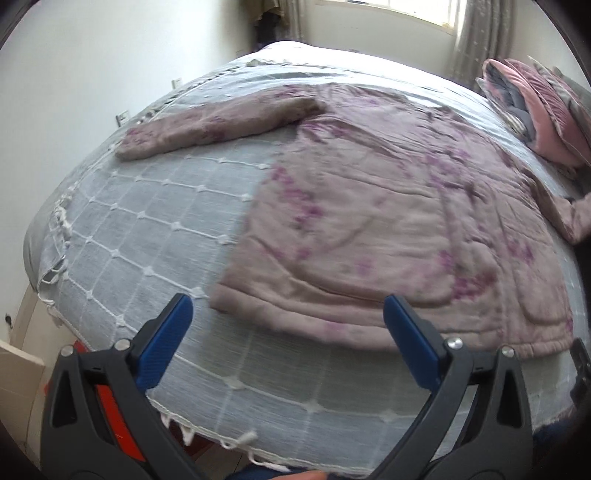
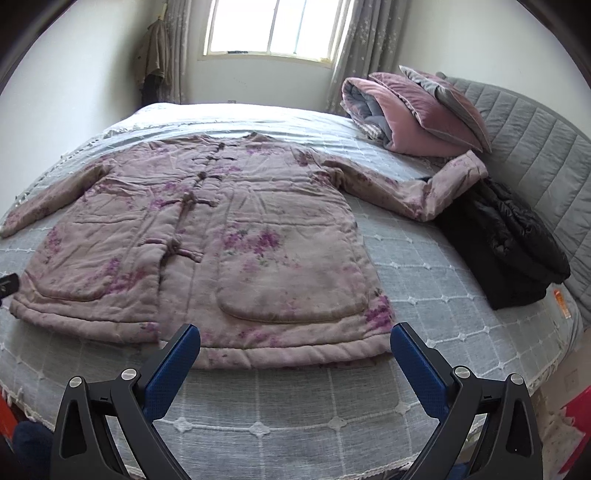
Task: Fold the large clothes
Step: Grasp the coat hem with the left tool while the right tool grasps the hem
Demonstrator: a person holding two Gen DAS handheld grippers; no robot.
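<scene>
A large pink padded jacket with purple flower print and knot buttons lies spread flat, front up, on the bed; it also shows in the left wrist view. One sleeve stretches to the left, the other sleeve to the right toward the headboard. My left gripper is open and empty, just short of the hem's left corner. My right gripper is open and empty, hovering at the hem below the right pocket.
The bed has a grey cover with a white grid. Folded pink and grey quilts and pillows lie by the quilted headboard. A black jacket lies at the right under the sleeve end. A window is behind.
</scene>
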